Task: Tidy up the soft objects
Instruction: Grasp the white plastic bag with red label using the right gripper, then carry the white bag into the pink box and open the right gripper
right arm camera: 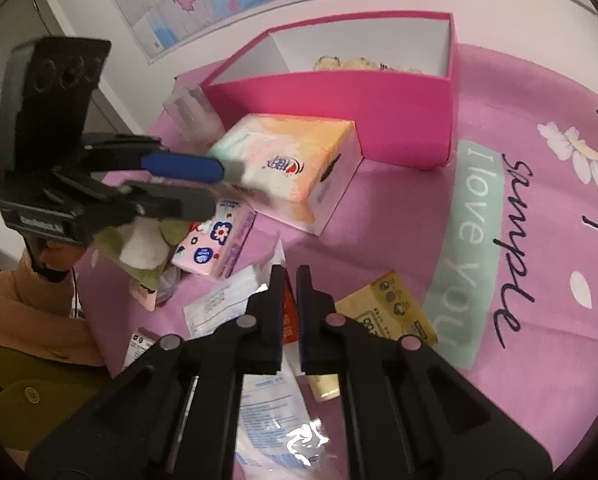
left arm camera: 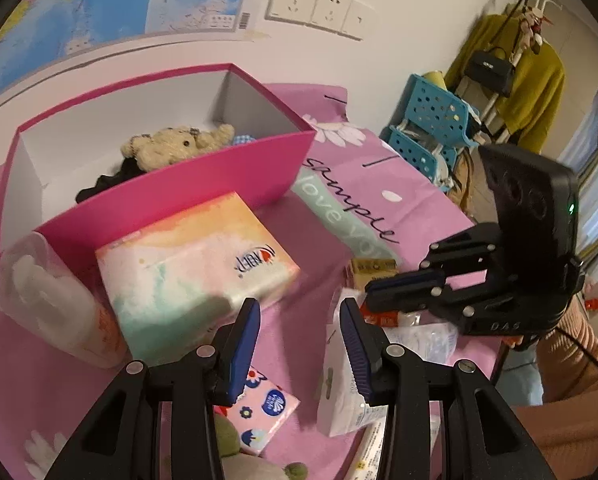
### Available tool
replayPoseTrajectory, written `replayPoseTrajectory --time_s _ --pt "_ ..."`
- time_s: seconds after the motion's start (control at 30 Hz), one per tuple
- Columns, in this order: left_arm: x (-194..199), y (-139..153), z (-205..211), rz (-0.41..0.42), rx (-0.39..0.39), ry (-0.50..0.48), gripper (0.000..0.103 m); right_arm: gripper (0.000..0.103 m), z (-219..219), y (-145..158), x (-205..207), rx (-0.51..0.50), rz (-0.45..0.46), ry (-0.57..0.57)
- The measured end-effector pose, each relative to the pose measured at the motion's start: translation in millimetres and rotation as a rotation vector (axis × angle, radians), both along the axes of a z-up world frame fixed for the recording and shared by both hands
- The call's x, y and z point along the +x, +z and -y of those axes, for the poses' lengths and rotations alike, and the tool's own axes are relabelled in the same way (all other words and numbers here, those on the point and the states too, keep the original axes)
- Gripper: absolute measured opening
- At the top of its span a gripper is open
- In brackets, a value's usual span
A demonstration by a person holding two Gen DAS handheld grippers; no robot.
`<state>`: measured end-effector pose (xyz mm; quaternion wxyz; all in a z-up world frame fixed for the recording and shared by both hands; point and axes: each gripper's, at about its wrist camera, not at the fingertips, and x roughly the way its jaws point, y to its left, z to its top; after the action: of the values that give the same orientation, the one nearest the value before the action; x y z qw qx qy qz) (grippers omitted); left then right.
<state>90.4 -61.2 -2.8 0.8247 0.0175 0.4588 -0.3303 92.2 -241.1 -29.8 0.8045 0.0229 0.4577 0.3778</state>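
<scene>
Left wrist view: a cream teddy bear [left arm camera: 175, 145] lies inside the pink box [left arm camera: 203, 184]; a pastel tissue pack [left arm camera: 195, 268] leans against its front. Left claw [left arm camera: 299, 344] gapes empty; right claw [right arm camera: 290, 300] is nearly closed, empty.

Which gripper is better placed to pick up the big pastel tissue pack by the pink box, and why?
Left. The left gripper is open, fingers aimed at the tissue pack just ahead. The right gripper is nearly shut over flat packets, farther away.
</scene>
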Motion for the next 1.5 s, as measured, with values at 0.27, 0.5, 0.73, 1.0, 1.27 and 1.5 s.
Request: replayPoseTrajectory --time_s 0.27,0.5,0.73,1.0,1.27,1.5 --pt "-11 -3 24 0.003 0.027 -0.106 0.042 0.003 0 25 -7 0.061 0.067 -0.048" --pt "-13 1 36 0.026 0.030 -0.147 0.042 0.003 -5 43 -6 0.098 0.113 -0.046" --pt "-5 14 30 0.086 0.010 -0.122 0.042 0.003 -12 50 -3 0.105 0.134 -0.027" --pt "1 28 26 0.143 0.012 -0.133 0.042 0.003 -15 64 4 0.107 0.174 -0.022" --pt "19 55 26 0.200 0.000 -0.111 0.042 0.003 -21 96 28 0.123 0.266 -0.030" --pt "51 72 20 0.204 -0.027 -0.047 0.041 0.003 -24 116 62 0.157 0.314 -0.062"
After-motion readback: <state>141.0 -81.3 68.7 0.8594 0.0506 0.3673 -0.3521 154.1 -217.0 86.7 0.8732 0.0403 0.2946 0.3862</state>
